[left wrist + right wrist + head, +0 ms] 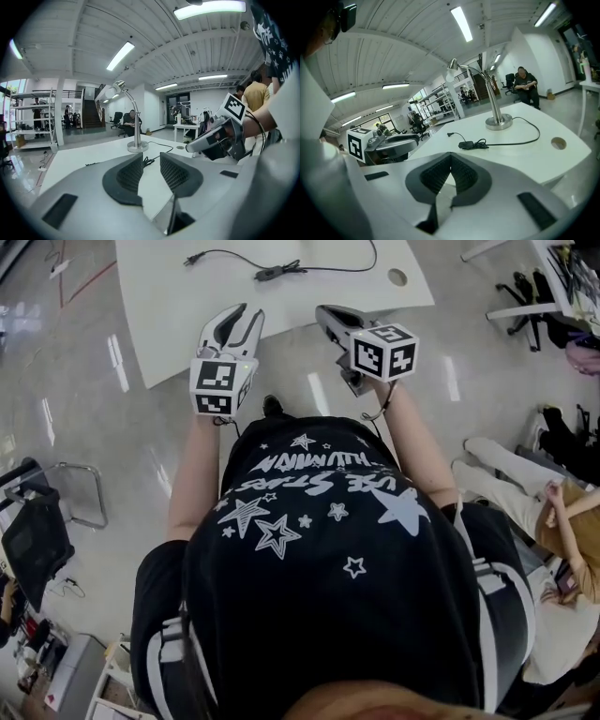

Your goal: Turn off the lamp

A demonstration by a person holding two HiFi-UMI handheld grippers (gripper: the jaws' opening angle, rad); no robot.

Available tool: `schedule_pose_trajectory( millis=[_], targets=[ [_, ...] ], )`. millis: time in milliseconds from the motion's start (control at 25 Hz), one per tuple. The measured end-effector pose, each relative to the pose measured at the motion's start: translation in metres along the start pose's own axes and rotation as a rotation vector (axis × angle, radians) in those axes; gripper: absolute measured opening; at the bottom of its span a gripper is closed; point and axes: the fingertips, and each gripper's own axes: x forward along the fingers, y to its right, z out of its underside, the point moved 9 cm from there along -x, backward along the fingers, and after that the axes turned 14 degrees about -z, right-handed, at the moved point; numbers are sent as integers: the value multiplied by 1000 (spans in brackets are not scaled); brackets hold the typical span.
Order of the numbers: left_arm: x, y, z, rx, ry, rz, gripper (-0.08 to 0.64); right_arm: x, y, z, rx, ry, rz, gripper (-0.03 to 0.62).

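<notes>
Lamp (498, 123) stands upright on the white worktop (187, 306): round metal base, slim curved chrome stem. From that base a black cord (520, 140) trails toward both grippers. Its oblong inline switch (468, 145) lies crosswise ahead of them. Left gripper (151, 161) has its ribbed fingers apart and empty, seemingly best aligned with the switch. Right gripper (450, 161) has its fingers together and empty.

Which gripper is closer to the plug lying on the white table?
Left. In the head view the left gripper is by the table's near edge, down-right of the plug; the right gripper is much farther right.
</notes>
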Motion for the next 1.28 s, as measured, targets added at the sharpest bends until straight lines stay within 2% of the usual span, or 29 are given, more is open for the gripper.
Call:
schedule_pose_trajectory(
  millis=[200,400,600,1080,1280],
  targets=[
    [-22,21,-7,-55,12,-68,124,-22,-10,2,-28,7,-45,6],
    [-42,64,-15,-83,40,-104,123,-61,-18,16,-63,15,-75,5],
    [-72,101,-19,-80,52,-120,115,-96,-32,37,-73,19,-96,5],
    [-132,162,-14,-80,60,-216,11,-163,-64,67,-120,44,-158,5],
    [-156,180,-11,-86,59,-237,11,-181,-78,78,-172,47,-156,5]
  ],
)
